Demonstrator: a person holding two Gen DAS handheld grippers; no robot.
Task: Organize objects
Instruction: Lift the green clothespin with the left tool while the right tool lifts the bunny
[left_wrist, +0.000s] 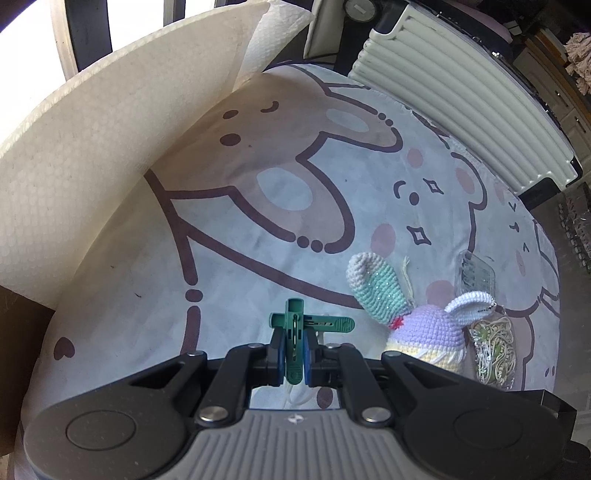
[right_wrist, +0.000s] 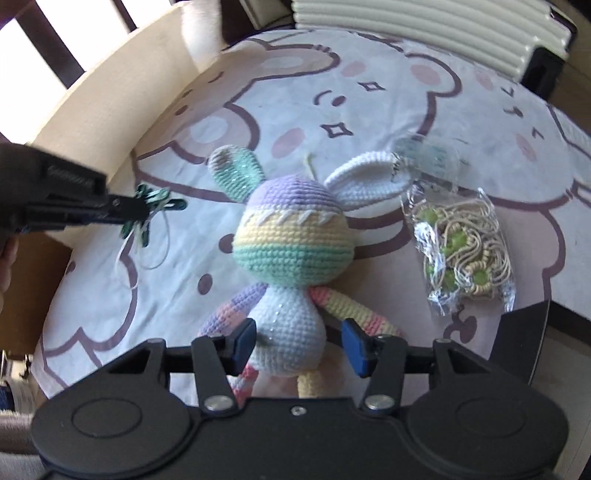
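Left gripper clamping green clip, bunny mid-mat

Daylight from upper left, blown out at the window bars in both views. Heavy fisheye bending at edges. Left wrist view sharp; right wrist view soft, motion blur on the clear packet.

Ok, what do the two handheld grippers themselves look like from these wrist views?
Both match: the left gripper and right gripper have black linkage arms with silver pivot bolts, round black discs at each side and blue pads. The left body shows a ribbed grey panel with a small logo. No sleeve is visible.
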